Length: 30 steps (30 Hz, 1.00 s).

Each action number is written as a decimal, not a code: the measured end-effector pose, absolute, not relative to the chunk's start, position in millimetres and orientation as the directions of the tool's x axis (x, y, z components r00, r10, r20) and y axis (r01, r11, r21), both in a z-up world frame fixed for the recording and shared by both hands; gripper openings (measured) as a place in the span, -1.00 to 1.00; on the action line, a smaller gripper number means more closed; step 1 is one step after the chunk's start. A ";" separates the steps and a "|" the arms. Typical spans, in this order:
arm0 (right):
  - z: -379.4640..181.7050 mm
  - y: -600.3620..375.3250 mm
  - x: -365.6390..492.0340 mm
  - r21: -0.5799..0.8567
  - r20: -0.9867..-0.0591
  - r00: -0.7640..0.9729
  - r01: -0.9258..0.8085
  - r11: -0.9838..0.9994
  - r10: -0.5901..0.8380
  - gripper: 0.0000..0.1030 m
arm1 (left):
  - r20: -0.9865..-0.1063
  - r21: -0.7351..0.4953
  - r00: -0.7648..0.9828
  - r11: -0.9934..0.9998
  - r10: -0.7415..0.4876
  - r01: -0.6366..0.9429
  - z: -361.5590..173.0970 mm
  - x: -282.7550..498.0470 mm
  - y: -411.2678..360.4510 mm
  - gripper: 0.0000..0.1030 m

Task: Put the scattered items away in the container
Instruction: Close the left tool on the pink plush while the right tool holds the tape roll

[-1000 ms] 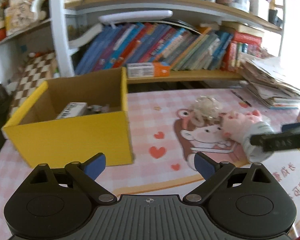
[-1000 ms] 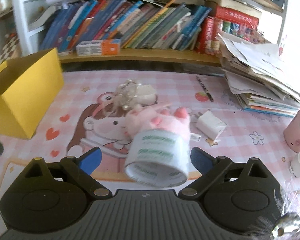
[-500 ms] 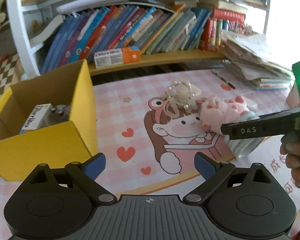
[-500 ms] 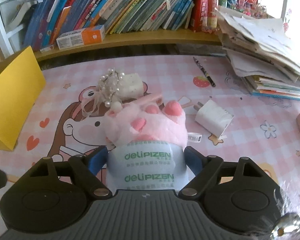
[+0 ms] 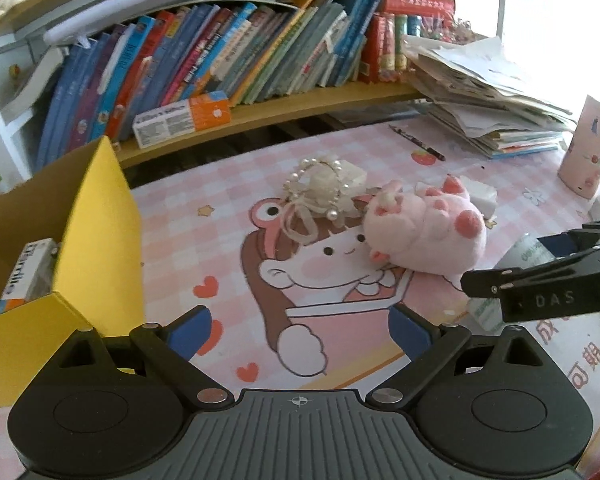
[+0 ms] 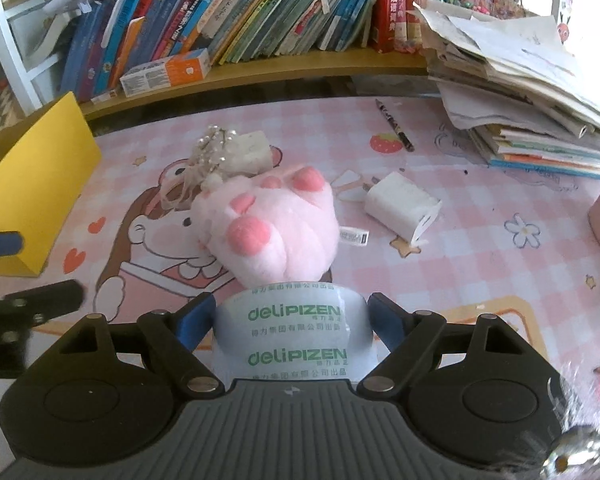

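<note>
My right gripper (image 6: 290, 318) is shut on a clear tape roll (image 6: 294, 332) printed with green letters, just behind a pink plush paw (image 6: 278, 226). The paw (image 5: 428, 236) lies on the pink mat beside a pearl hair tie (image 5: 318, 192) and a white charger (image 6: 400, 206). The yellow box (image 5: 96, 232) stands at the left with a small carton (image 5: 26, 276) inside. My left gripper (image 5: 300, 330) is open and empty over the mat, right of the box. The right gripper shows in the left wrist view (image 5: 540, 280).
A bookshelf (image 5: 260, 112) runs along the back with an orange-white carton (image 5: 182, 118). A paper stack (image 5: 488, 104) sits at the right, a pen (image 6: 394, 126) near it, a pink cup (image 5: 590, 148) at the far right.
My right gripper closed in around the tape roll and gripped it. My left gripper swung right, away from the yellow box toward the plush paw.
</note>
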State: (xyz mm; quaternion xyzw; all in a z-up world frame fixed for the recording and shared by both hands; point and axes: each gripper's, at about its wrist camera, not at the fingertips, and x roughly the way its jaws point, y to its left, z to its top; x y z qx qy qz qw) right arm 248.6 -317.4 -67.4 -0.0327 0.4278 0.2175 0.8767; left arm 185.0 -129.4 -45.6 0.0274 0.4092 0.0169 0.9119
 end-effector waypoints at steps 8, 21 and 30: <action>-67.2 -323.1 235.6 0.147 -0.767 0.512 -0.448 0.882 0.387 0.61 | -0.741 0.050 0.672 0.997 -0.006 0.064 -47.0 193.8 -140.1 0.88; -73.7 -326.6 228.3 0.134 -0.810 0.465 -0.447 0.885 0.358 0.68 | -0.737 0.070 0.673 0.982 -0.067 0.174 -45.0 227.6 -162.4 0.88; -72.3 -330.6 225.8 0.102 -0.810 0.485 -0.435 0.894 0.329 0.68 | -0.743 0.034 0.650 0.961 -0.158 0.274 -49.6 257.5 -185.2 0.87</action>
